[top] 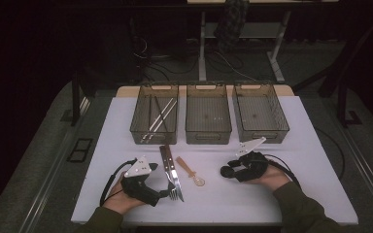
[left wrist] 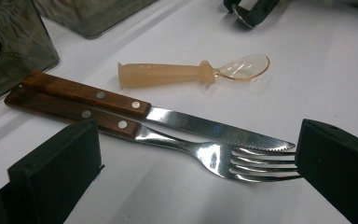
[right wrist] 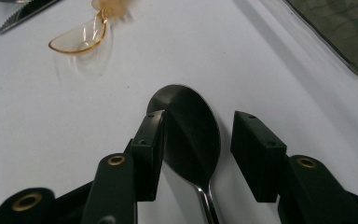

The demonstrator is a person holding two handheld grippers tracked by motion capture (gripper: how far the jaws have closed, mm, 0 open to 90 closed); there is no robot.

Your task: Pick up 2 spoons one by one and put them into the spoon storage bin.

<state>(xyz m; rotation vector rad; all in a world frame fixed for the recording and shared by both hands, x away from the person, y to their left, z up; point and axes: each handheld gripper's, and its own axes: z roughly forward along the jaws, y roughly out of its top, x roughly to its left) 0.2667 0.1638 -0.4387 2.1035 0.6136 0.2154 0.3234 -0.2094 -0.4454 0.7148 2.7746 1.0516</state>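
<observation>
A fork (left wrist: 205, 156) and a knife (left wrist: 200, 126), both with wooden handles, lie side by side on the white table (top: 291, 194). My left gripper (left wrist: 196, 140) is open wide, and the fork's tines lie between its jaws. An amber plastic spoon (left wrist: 191, 72) rests just beyond the knife. In the high view the left gripper (top: 164, 193) sits beside the fork (top: 175, 188). My right gripper (right wrist: 199, 119) is open low over a metal spoon (right wrist: 186, 102), whose bowl lies between the jaws against the left one. The right gripper (top: 226, 171) is right of the plastic spoon (top: 190, 171).
Three dark wire bins stand in a row at the back: the left bin (top: 154, 141) holds long metal utensils, while the middle bin (top: 208, 140) and the right bin (top: 263, 137) look bare. Bare table lies between the grippers and along the front edge.
</observation>
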